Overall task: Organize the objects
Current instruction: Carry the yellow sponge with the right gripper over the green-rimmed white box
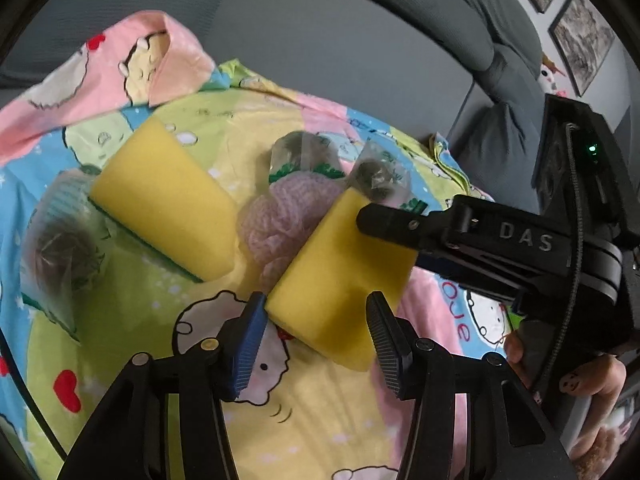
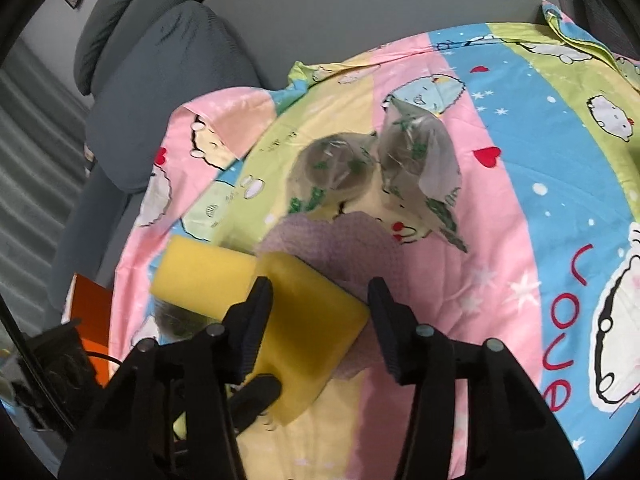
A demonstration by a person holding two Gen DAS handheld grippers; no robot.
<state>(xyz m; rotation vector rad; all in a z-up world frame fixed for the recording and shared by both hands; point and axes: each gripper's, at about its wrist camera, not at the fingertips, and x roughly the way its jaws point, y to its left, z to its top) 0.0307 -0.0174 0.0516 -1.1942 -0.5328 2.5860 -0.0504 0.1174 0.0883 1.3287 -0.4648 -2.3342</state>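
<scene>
L claw (image 1: pixel 316 316) grips the near sponge (image 1: pixel 340 272) by its near end: both blue pads sit against its sides, and the sponge is tilted w/ a shadow under it. R claw (image 2: pixel 320 292) straddles the same sponge's other end but is released: one pad touches the sponge, the other stands off it w/ cloth showing in the gap. So the near sponge spans btwn the two claws, over the middle of the sheet (image 1: pixel 320 420), its far end on top of the purple cloth (image 1: pixel 280 216).

Hard to see: in the L wrist view only one finger of the R claw shows. The purple cloth is half covered by the near sponge. The far sponge (image 1: pixel 164 200) has a green underside showing only at its edge. The bags' contents are dark & blurred, can't tell what they are. In the R wrist view one bag is mostly hidden behind the far sponge. A hand (image 1: pixel 592 380) is cut off at the edge.

Count: 2 yellow sponges, 1 purple cloth, 3 clear bags (image 1: pixel 60 248) (image 1: pixel 300 156) (image 1: pixel 380 176), 1 cartoon sheet on a grey sofa (image 1: pixel 320 40).
</scene>
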